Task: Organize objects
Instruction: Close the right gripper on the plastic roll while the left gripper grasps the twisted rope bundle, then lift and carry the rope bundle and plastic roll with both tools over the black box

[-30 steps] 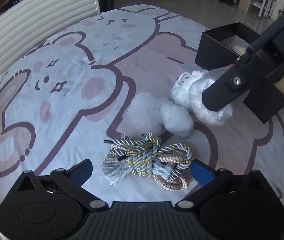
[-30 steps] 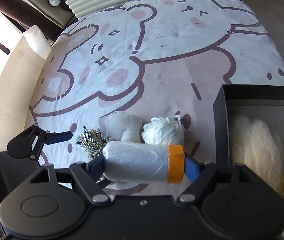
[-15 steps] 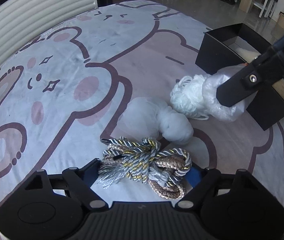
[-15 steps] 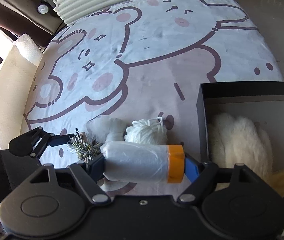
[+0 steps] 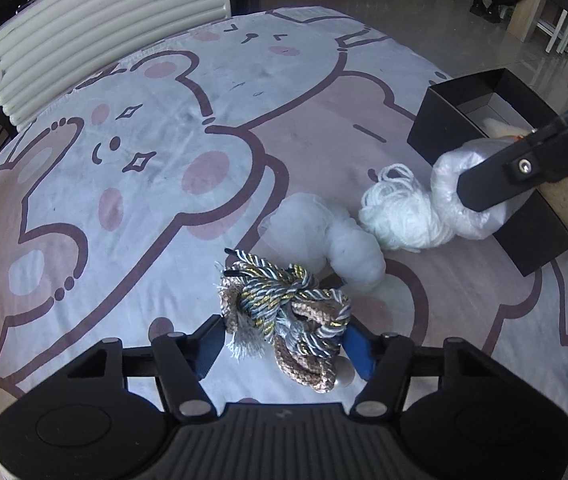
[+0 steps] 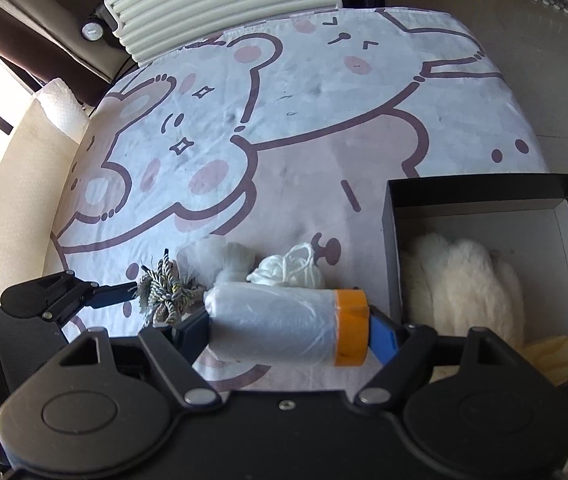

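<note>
Cord bundle (image 5: 284, 312) sits between the closing left gripper (image 5: 284, 344); squeeze fully before lifting toward the black box (image 5: 483, 128) at two o'clock. Right gripper (image 6: 289, 332) clamps the plastic roll (image 6: 280, 326) endwise beside the box.

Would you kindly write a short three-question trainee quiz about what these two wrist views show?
1. True or false: the black box is empty.
2. What do the right tongs hold? A) white yarn ball B) plastic roll with orange band C) twisted cord bundle
3. Name the item between the left tongs.

Key:
1. False; something fluffy and cream lies inside.
2. B, the plastic roll.
3. The twisted cord bundle; the tongs have just been closing on it.
</note>
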Action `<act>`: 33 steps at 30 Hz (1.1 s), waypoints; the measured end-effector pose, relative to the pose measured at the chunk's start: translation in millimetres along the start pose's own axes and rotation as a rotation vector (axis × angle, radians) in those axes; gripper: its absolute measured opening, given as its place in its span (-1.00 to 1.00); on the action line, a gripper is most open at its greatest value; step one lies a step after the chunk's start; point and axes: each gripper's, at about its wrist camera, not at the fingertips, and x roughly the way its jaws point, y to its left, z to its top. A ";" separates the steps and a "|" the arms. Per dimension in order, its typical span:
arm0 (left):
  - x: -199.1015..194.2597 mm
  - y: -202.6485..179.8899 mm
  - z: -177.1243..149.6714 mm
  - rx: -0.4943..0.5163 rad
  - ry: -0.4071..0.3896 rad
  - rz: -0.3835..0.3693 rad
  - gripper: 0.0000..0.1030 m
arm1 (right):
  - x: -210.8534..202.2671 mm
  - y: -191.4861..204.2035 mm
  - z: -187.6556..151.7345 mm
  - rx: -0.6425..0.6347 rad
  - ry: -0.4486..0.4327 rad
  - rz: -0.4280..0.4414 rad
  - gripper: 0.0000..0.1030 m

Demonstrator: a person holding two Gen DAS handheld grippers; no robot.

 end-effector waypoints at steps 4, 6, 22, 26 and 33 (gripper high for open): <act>-2.3 3.1 0.8 -0.045 0.015 -0.007 0.10 | -4.0 -1.6 -0.7 0.009 -0.005 -0.009 0.57; -3.6 2.7 0.2 -0.053 0.023 -0.014 -0.32 | -5.2 -2.4 -1.4 0.009 -0.006 -0.013 0.57; -42.1 -1.8 1.7 -0.075 -0.057 0.088 -0.37 | -28.8 1.3 -4.8 0.006 -0.052 -0.017 0.57; -59.6 -5.1 2.8 -0.080 -0.100 0.116 -0.37 | -38.6 3.5 -6.2 0.005 -0.071 -0.016 0.57; -90.2 -14.0 4.8 -0.069 -0.172 0.167 -0.37 | -57.2 7.1 -9.1 -0.007 -0.120 -0.033 0.57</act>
